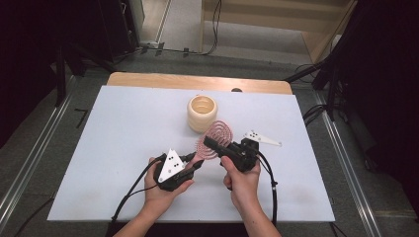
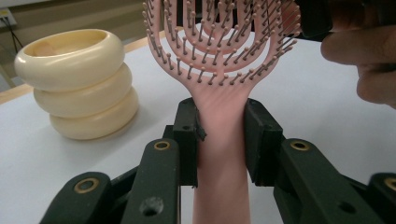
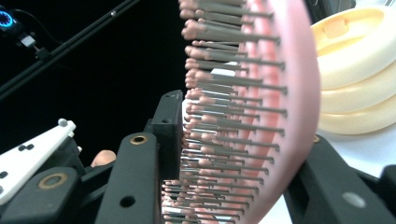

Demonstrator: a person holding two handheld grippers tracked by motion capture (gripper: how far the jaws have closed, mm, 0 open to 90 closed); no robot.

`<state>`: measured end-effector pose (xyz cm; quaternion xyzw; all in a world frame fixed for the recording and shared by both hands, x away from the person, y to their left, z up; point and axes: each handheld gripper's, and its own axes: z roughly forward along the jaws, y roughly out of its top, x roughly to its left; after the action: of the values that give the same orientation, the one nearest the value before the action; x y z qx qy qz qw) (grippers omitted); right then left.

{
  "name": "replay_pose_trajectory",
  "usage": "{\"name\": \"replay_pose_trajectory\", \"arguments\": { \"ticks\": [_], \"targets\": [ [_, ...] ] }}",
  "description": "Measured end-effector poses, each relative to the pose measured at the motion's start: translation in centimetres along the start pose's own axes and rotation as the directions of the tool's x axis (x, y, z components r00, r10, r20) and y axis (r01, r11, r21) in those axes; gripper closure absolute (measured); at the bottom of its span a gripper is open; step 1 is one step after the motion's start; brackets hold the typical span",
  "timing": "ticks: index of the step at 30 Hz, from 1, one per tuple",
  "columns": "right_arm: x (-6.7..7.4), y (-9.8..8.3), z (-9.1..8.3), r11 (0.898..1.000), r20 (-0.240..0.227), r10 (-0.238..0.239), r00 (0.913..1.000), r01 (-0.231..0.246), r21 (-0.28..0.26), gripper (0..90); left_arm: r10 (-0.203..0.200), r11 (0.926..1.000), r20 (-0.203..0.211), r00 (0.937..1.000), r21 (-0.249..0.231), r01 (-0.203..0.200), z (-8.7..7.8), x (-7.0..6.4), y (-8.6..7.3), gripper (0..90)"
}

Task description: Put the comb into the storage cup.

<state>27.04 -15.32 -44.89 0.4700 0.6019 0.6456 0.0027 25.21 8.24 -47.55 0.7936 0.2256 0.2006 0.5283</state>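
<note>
Currently, high view: both hands meet over the near middle of the white desk (image 1: 123,143), the pink hairbrush (image 1: 216,138) held up between them just in front of the cream ringed cup (image 1: 202,113); left tool (image 1: 195,165) at its handle end, right tool (image 1: 210,143) at its head. The brush overlaps the cup's lower edge, so contact there cannot be judged. Left gripper view: left tool (image 2: 219,140) pinches the brush handle (image 2: 219,154) squarely between both jaws; the top of the brush head (image 2: 219,42) is cut off by the frame. Right gripper view: right tool (image 3: 233,140) straddles the brush head (image 3: 280,107) edge-on, one jaw at the bristle tips, the other behind the back; probably closed on it, though contact is blurred. Judgement: handing across goes best if one tool grips firmly before the other lets go, squeezing the solid back, not the bristles.
</note>
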Motion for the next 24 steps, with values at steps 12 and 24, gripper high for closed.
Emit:
{"name": "replay_pose_trajectory", "arguments": {
  "ticks": [12,24],
  "targets": [
    [0.7,0.0,-0.4,0.998,0.012,-0.07,0.9975,0.069,0.006,61.7,-0.066,0.9977,0.095,0.9932,-0.005,0.067,-0.1,0.4,0.0,62.5],
    [0.9,0.1,-0.9,0.989,0.026,-0.148,0.9886,0.148,-0.001,61.7,-0.102,0.9925,0.122,0.9873,-0.056,0.109,-1.1,1.1,0.1,24.6]
  ]
}}
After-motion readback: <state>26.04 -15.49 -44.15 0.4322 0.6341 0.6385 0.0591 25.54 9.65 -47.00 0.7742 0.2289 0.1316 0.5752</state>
